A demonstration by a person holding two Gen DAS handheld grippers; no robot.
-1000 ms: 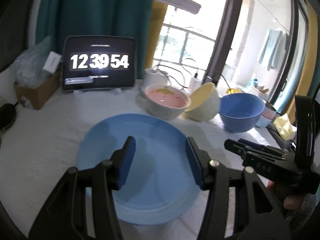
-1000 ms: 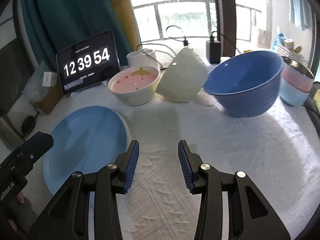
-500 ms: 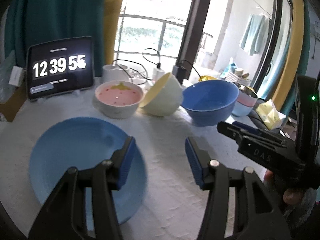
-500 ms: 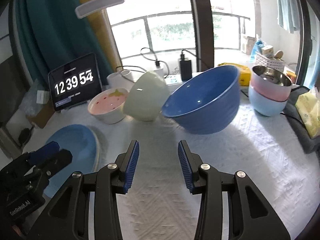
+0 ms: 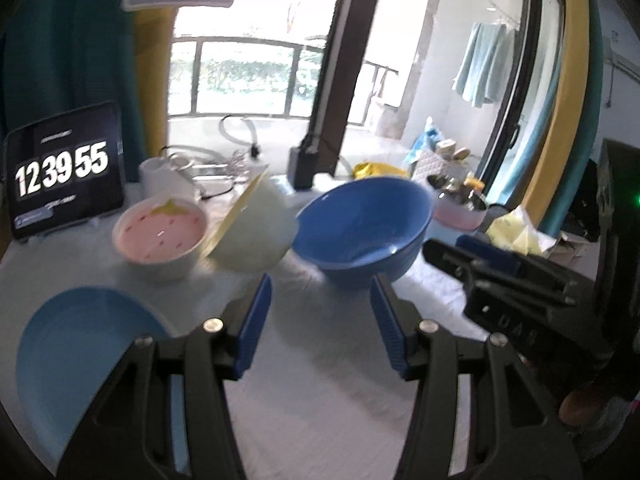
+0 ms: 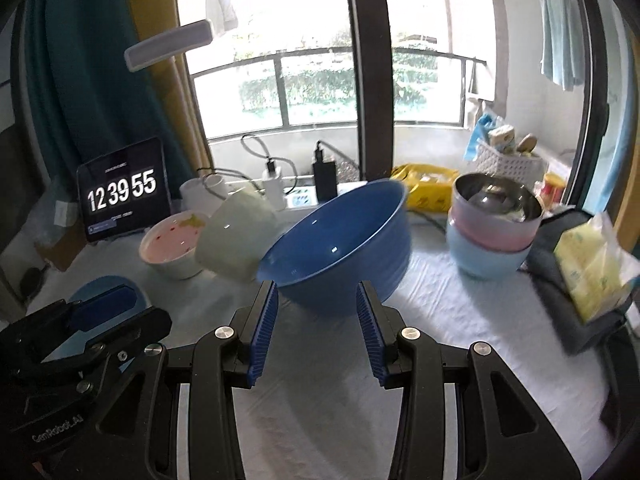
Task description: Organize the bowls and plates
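A light blue plate [image 5: 80,344] lies flat at the lower left of the white table cloth. Behind it stand a pink strawberry bowl [image 5: 160,232], a cream bowl [image 5: 256,236] tipped on its side, and a large blue bowl [image 5: 364,228]. My left gripper [image 5: 320,292] is open and empty, hovering in front of the blue bowl. My right gripper [image 6: 317,292] is open too, just short of the blue bowl [image 6: 340,240], which leans toward the cream bowl [image 6: 236,236]. To the right is a stack of bowls [image 6: 492,232]: pale blue, pink, steel on top.
A tablet clock [image 5: 64,172] stands at the back left, with a white mug, cables and chargers along the window sill. A yellow tissue pack [image 6: 588,264] on a grey cloth sits at the right edge. A white basket [image 6: 508,160] is behind the stack.
Both grippers have swung to the right and risen a little. The plate has slid from under the left gripper to the lower left, and the blue bowl now sits ahead of both. Jaws unchanged.
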